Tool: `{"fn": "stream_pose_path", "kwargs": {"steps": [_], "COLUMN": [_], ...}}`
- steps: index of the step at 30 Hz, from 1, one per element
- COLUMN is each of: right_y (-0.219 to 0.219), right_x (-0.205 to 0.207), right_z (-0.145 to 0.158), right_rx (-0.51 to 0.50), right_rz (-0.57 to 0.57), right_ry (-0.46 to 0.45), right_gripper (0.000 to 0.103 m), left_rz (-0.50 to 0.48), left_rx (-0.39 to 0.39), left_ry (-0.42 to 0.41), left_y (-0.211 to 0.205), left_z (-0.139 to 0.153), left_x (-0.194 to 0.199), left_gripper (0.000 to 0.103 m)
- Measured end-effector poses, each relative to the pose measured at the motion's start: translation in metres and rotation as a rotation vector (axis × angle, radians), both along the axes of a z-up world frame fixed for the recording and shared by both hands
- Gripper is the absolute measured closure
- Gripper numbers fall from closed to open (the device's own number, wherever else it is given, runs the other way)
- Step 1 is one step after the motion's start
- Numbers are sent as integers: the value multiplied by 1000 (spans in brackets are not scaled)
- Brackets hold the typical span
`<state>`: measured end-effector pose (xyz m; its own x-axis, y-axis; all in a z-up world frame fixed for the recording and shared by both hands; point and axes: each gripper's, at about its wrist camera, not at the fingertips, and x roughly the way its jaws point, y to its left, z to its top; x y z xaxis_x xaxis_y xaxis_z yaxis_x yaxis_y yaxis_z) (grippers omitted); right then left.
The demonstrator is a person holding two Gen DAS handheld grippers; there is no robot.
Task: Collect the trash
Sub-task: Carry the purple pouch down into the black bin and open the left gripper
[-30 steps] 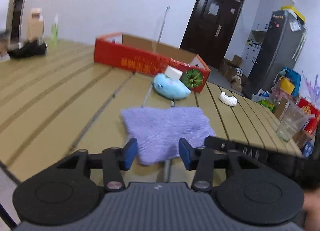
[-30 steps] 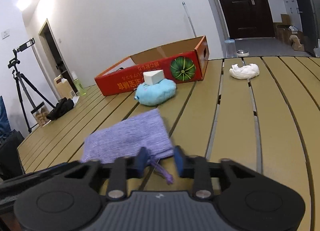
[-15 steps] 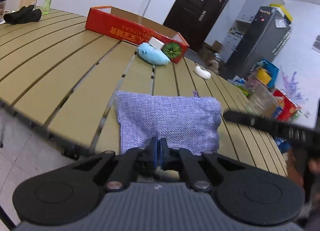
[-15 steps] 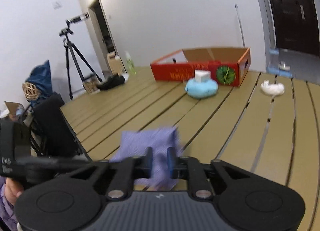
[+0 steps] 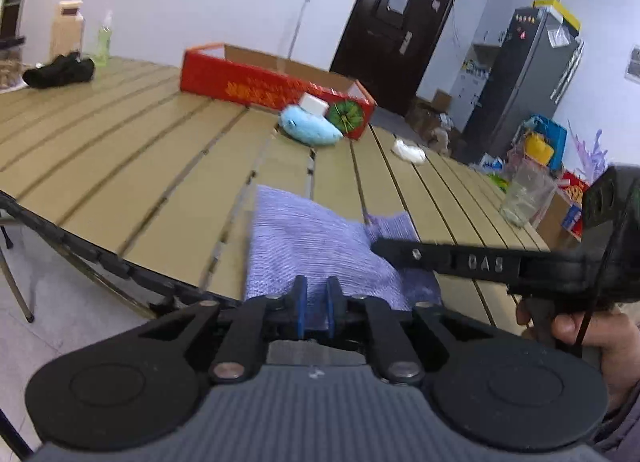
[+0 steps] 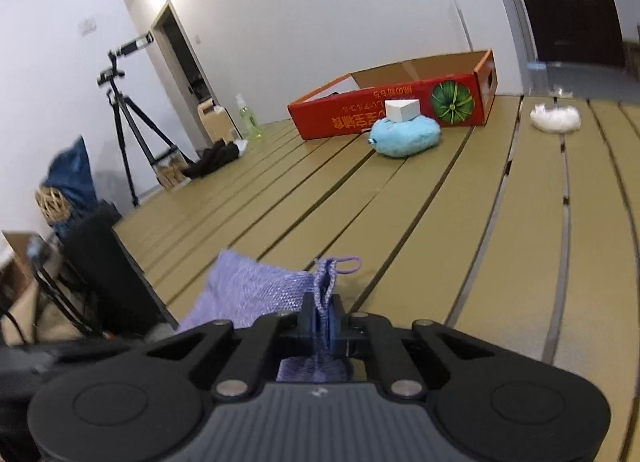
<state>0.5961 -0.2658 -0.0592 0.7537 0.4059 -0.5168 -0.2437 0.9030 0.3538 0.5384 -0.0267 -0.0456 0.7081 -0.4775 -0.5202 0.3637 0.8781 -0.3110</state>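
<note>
Two grippers hold one lilac woven pouch (image 5: 316, 238) at the bench's (image 5: 120, 165) near edge: the right gripper (image 6: 325, 312) has its jaws fully closed on an upright fold by the drawstring loop, while the left gripper's (image 5: 316, 302) jaws, pinching the near hem, are just opening. White letters "DAS" show on the right gripper's finger. The red box (image 6: 400, 109) by the far edge bears orange writing too small to read.

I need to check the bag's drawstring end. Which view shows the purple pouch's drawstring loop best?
The right wrist view: the drawstring loop lies in plain sight on the table beyond the pinched edge of the purple pouch. The left wrist view shows the pouch's broad face, but no clear loop.
</note>
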Motion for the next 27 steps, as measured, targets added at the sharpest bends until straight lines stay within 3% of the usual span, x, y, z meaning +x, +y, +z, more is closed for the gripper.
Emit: {"fn": "stream_pose_path", "kwargs": {"steps": [3,5,8,12,14,16,21,25,27], "right_y": [4,4,6,15,18,18,16,20,20], "right_x": [0,-2,-5,-12,-15,-17,-29,-48,-59], "right_z": [-1,-2,-2,-2,-1,-1,3,7,9], "right_rx": [-28,-56,-87,-167,-177,-172,-154,-163,-151], "right_rz": [13,12,18,34,51,68,80,117,137], "right_ry": [1,-2,-18,-53,-61,-65,-70,-104,-117], "right_gripper": [98,98,98,98,98,98,98,98,98], "left_rz": [98,149,156,130,127,132,131,87,82], "left_rx": [-26,-43,-97,-151,-145,-124,-139,-85,-84], "left_ry": [32,17,20,8,-12,-43,-61,-136,-127], "left_y": [14,20,26,24,20,15,17,15,19], "left_z": [-6,-6,-4,-3,-3,-4,0,12,14], "left_x": [3,2,5,6,6,4,-10,-31,-43], "left_gripper": [62,52,52,59,82,95,98,98,98]}}
